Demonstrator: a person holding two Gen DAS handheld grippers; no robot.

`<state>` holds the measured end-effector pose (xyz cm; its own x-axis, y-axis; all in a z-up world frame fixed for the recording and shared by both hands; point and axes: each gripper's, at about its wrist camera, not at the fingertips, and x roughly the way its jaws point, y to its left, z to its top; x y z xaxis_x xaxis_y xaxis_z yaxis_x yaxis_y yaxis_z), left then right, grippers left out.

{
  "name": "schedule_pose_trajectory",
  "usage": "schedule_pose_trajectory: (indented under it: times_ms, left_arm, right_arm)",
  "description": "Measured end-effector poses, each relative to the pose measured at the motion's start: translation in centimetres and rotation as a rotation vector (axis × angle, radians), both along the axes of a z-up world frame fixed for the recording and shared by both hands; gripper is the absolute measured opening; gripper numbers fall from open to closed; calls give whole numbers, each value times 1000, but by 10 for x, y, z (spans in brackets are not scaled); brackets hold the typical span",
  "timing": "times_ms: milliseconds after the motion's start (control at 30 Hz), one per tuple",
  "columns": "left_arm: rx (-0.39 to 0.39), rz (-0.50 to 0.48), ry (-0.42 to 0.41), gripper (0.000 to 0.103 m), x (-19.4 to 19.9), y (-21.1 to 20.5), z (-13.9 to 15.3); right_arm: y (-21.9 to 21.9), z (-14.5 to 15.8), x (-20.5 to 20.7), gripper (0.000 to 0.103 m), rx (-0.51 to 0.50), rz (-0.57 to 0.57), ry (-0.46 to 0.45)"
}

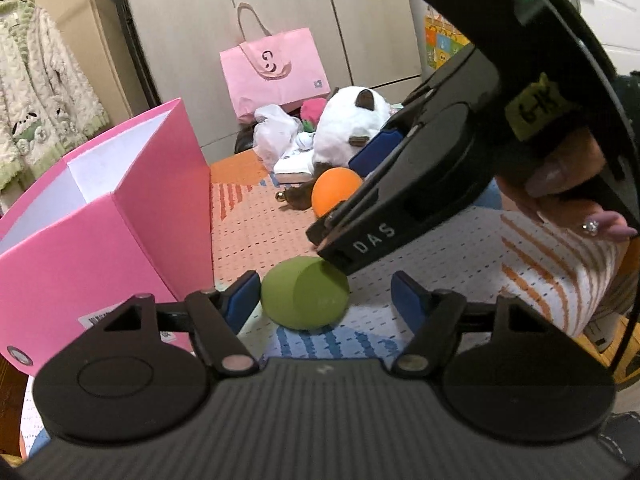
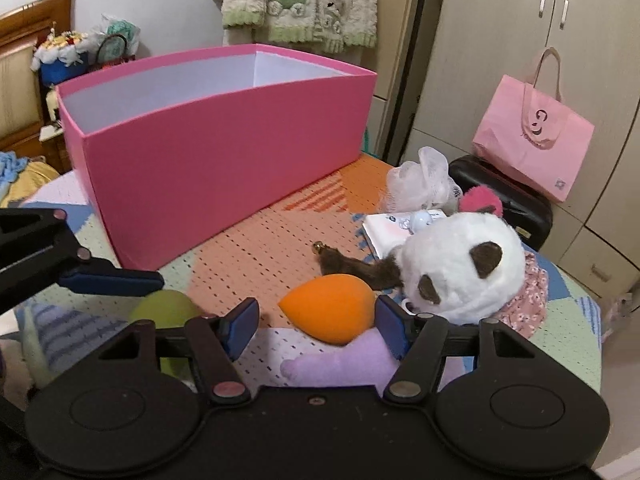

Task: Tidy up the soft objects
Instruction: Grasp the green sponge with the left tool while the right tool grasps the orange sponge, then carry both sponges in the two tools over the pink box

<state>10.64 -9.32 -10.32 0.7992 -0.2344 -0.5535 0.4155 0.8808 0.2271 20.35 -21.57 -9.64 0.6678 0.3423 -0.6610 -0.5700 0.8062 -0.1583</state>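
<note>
The left gripper [image 1: 326,300] hangs low over the patterned mat [image 1: 440,248] that covers the worktop, its 2 blue-padded fingers [image 1: 240,300] standing apart on either side of a green sponge [image 1: 306,298]; the left pad sits just beside the sponge, the right pad is clear of it, so nothing is clamped. The right gripper [image 2: 316,326] is likewise spread, with an orange teardrop sponge [image 2: 328,306] lying between its pads; its right pad is at the sponge's rounded end, and whether it touches cannot be told, while the left pad stands off from the pointed tip. In the left wrist view the right gripper crosses from the upper right, held by a hand [image 1: 568,188], and its finger ends reach down just above the green sponge. A tall pink box [image 2: 224,152], open at the top with a white inside, stands on the mat just beside the green sponge. A white plush panda [image 2: 464,268] lies near the orange sponge, and a purple plush piece [image 2: 340,364] lies under the right gripper. A pink paper bag [image 2: 532,140] stands by the cupboard behind.
</note>
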Motion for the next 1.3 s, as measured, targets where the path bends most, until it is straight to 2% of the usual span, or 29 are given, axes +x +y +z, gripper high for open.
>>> schedule_pose_trajectory:
  times_ms: [67, 233, 300, 333, 567, 733, 933, 1300]
  left_arm:
    - [-4, 14, -3, 68, 1, 1, -1]
    - [-11, 50, -19, 46, 4, 5, 1]
    - [-30, 56, -11, 44, 5, 8, 3]
    - [-39, 59, -6, 44, 6, 9, 4]
    - [-62, 48, 20, 42, 7, 13, 7]
    - [-69, 32, 52, 42, 6, 14, 10]
    - [-107, 18, 94, 42, 4, 24, 13]
    - [-154, 14, 128, 42, -4, 41, 21]
  right_arm:
    - [4, -2, 0, 68, -32, -8, -16]
    - [2, -6, 11, 68, -31, -49, -4]
    - [1, -7, 12, 53, -30, -46, 0]
    - [1, -7, 9, 52, -45, -33, -14]
    - [-2, 8, -9, 50, 22, -14, -63]
    - [-6, 15, -14, 50, 61, -32, -42]
    - [1, 11, -36, 51, 43, -13, -50]
    - [-8, 18, -60, 51, 76, -85, -32]
